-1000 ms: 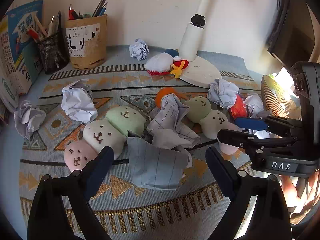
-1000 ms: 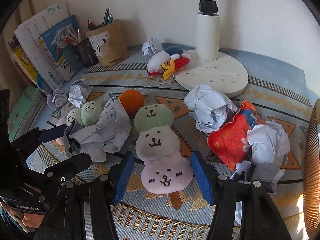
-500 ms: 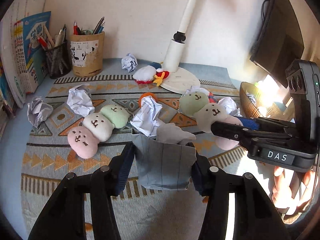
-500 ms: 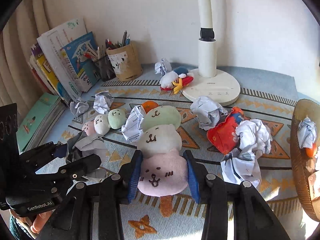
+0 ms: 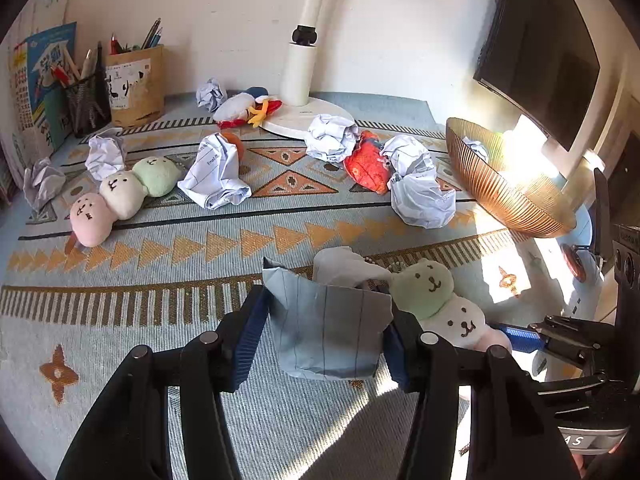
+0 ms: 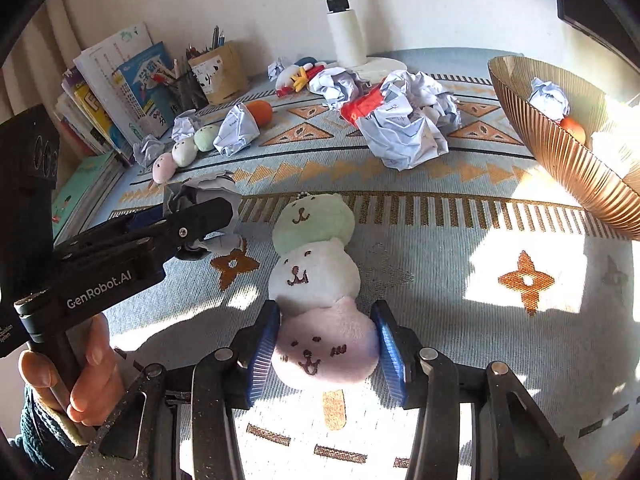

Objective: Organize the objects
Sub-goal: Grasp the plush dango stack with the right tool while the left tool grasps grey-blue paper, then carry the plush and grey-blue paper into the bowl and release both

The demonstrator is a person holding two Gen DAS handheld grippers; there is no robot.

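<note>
Left gripper point(image 5: 326, 338), bottom centre, holds crumpled lined paper point(image 5: 326, 330), jaws opening slightly. Right gripper point(image 6: 326, 354) clamps three-ball plush point(image 6: 316, 284) at its pink end, jaws opening.

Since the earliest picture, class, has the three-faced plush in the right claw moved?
Yes. The three-faced plush, held in the right claw, has come away from the lamp base and the crumpled papers, toward the mat's near edge.

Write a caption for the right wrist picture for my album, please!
Right claw hugging a three-faced plush above the rug, its jaws opening, bowl nearby.
</note>
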